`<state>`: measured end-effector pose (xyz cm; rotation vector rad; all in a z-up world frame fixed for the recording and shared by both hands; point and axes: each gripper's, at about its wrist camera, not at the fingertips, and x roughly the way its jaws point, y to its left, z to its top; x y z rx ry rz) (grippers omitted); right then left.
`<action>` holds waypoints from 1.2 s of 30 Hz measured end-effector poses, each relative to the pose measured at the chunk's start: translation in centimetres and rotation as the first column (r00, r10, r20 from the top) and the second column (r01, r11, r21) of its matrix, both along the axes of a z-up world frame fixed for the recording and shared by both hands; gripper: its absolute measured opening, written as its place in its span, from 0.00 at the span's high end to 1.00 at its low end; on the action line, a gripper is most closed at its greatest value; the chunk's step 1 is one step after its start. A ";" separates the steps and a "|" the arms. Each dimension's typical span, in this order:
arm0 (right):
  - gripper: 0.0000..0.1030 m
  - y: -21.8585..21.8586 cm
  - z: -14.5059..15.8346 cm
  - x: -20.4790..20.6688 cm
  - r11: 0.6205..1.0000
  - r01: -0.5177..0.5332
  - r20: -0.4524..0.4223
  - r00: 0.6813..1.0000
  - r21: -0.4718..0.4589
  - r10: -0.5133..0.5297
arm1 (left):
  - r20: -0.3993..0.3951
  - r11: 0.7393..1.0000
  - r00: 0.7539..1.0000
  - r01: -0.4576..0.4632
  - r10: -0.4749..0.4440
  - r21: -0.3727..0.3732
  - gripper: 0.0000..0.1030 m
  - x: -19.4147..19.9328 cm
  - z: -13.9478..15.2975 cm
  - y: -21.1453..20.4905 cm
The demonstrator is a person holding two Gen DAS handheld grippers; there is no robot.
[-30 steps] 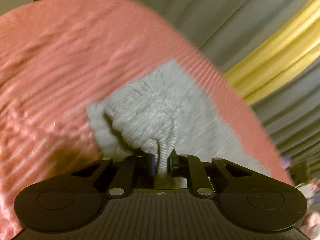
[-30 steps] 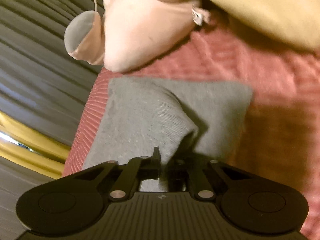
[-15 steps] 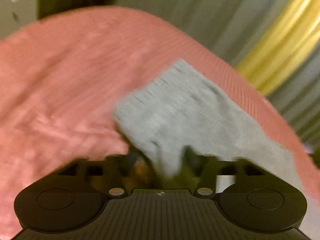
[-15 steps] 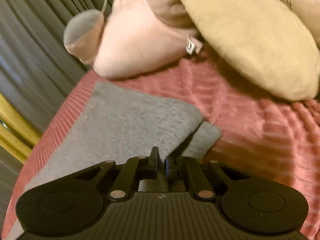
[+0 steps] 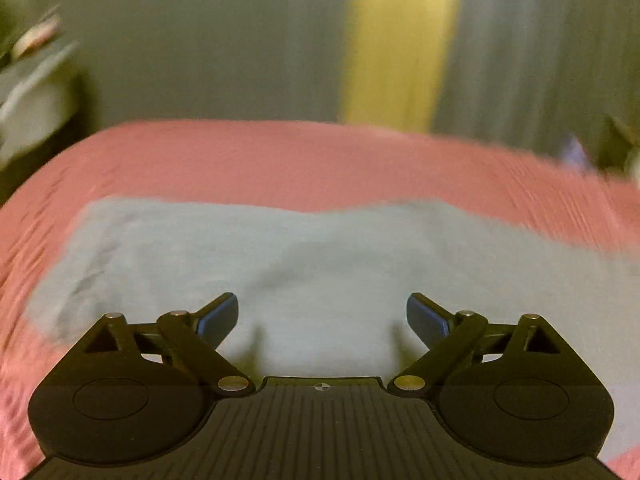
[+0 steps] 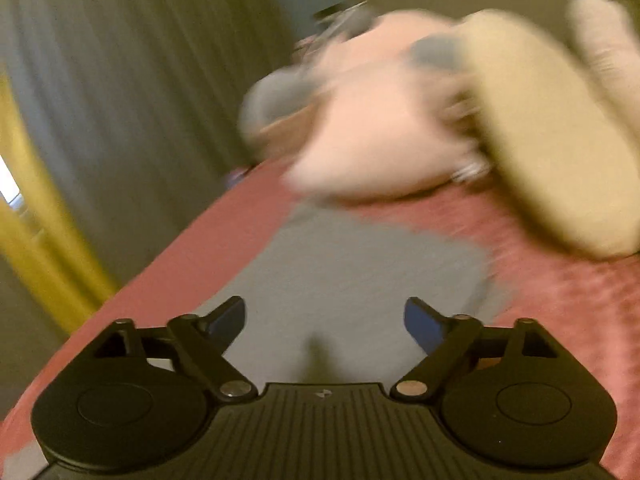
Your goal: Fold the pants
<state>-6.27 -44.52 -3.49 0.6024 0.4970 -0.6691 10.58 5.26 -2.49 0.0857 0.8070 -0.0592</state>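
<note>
- Grey knit pants lie flat on a pink ribbed bedspread, folded into a wide, roughly rectangular slab; a few shallow creases near its left end, top edge slightly wavy.
- In the right wrist view the same grey knit pants run lengthwise away from the camera, near the bed's left edge, far corner rounded; pink ribbed bedspread shows on both sides.
- Left gripper released: jaws spread wide, blue pads clear of the fabric, nothing between them; it sits over the near edge of the pants.
- Right gripper also released, jaws wide apart, nothing held, above the pants' near end.
- Beyond the pants' far end: a pale pink plush cushion with grey patches, just beside a tan oval pillow; both rest on the bedspread, close to the pants, touching or not unclear through blur.
- Grey pleated curtain with a yellow vertical stripe behind the bed.
- Both views motion-blurred; fine detail unreadable.
</note>
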 end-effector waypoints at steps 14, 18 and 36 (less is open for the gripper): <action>0.04 2.0 -4.3 4.6 0.994 -0.111 -0.225 0.968 0.017 0.112 | 0.027 0.959 1.000 -0.019 0.012 0.282 0.01 11.4 -7.2 -10.1; 0.04 2.7 -4.4 5.5 0.990 -0.136 -0.300 0.946 -0.030 0.121 | 0.056 0.937 0.998 -0.050 0.032 0.346 0.00 13.0 -6.7 -11.2; 0.04 2.4 -4.2 5.8 0.987 -0.150 -0.311 0.942 -0.048 0.128 | 0.004 0.963 0.968 -0.252 0.253 0.098 0.01 0.2 -2.8 -1.1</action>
